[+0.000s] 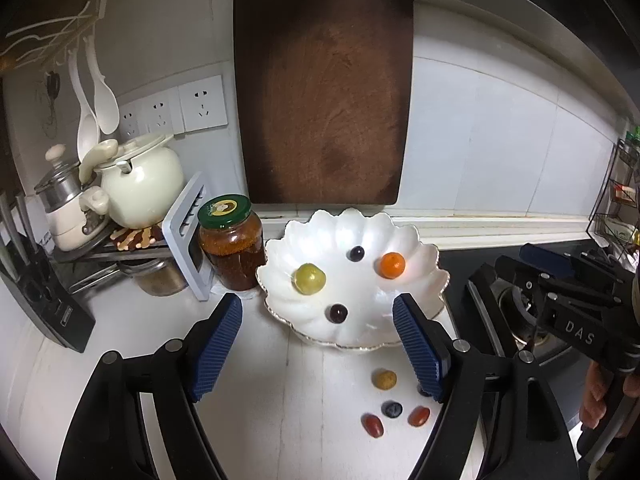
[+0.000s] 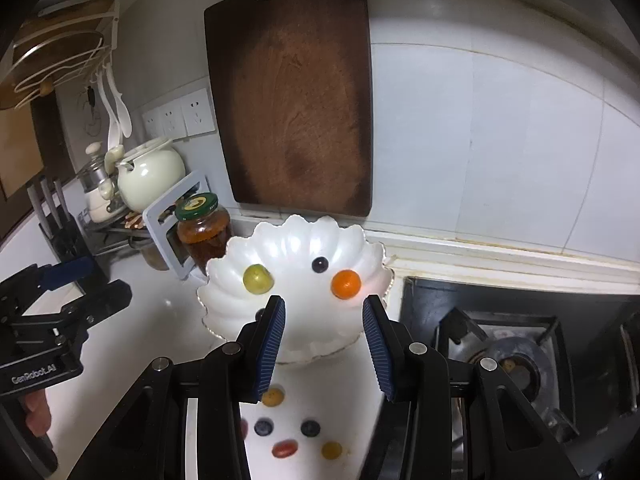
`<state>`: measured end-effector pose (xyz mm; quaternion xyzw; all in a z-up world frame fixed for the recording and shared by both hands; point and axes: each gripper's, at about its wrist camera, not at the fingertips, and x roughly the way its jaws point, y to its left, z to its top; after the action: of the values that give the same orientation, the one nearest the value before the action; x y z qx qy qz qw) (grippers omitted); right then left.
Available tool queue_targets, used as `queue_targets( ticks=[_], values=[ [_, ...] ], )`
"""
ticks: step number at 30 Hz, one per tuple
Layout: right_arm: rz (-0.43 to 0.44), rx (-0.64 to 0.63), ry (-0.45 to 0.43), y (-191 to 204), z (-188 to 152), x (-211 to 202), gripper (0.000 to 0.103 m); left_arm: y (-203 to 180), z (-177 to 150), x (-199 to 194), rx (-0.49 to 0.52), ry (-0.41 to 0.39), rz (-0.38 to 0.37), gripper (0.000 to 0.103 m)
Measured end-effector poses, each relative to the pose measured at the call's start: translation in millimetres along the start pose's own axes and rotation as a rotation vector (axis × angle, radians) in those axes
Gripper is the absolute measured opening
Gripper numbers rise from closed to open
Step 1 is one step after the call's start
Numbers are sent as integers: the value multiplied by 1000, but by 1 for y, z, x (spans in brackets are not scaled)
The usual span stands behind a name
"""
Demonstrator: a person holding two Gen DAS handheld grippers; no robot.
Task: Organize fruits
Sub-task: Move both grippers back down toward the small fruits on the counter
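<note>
A: From your left wrist camera, the left gripper point(image 1: 318, 354) hangs above the counter with its jaws spread wide and nothing between them. Past its fingertips sits the white scalloped bowl point(image 1: 408, 240), holding a green fruit point(image 1: 309, 278), an orange fruit point(image 1: 392, 265) and two dark grapes, one far point(image 1: 355, 254), one near point(image 1: 337, 314).

B: And the loose fruit?

A: On the white counter point(image 1: 280, 380) in front of the bowl: a yellow-brown one point(image 1: 385, 379), a blueberry point(image 1: 391, 409) and two red ones point(image 1: 372, 425). Your right finger pad point(image 1: 418, 350) covers another dark piece beside them. A jar with a green lid point(image 1: 231, 242) stands just left of the bowl, a cutting board point(image 1: 324, 96) leans on the wall behind, and a gas stove point(image 1: 516, 312) lies to the right.

B: The right wrist view?

A: The right gripper point(image 2: 324, 346) is partly open and empty, its fingers framing the bowl's near rim point(image 2: 304, 354). The left finger point(image 2: 270, 350) hides most of the near grape. Below, between the fingers, lie more loose fruits, two blueberries point(image 2: 310, 428) among them. Your other gripper shows at the left edge.
</note>
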<state>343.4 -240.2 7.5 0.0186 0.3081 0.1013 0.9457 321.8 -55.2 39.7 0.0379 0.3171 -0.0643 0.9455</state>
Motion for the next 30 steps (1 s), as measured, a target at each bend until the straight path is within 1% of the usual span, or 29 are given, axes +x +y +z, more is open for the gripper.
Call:
queue_targets(
  ticks=[4,11,18,23,30],
  values=[
    [-7,-1,-10,-1,-10,-10,42,-4,-10,-8,4,0,-6,78],
    [-6,11,0,-3,-30,-19,42,-11,-26,-14,20,13,-20,78],
    [-16,18,8,-5,-44,-22,42,-14,-42,-10,19,55,-40,78],
    [-16,19,30,-6,-55,-20,42,-16,-52,-7,20,76,-44,78],
    [-13,40,66,-8,-73,-16,42,-19,-67,-7,25,85,-28,78]
  ],
)
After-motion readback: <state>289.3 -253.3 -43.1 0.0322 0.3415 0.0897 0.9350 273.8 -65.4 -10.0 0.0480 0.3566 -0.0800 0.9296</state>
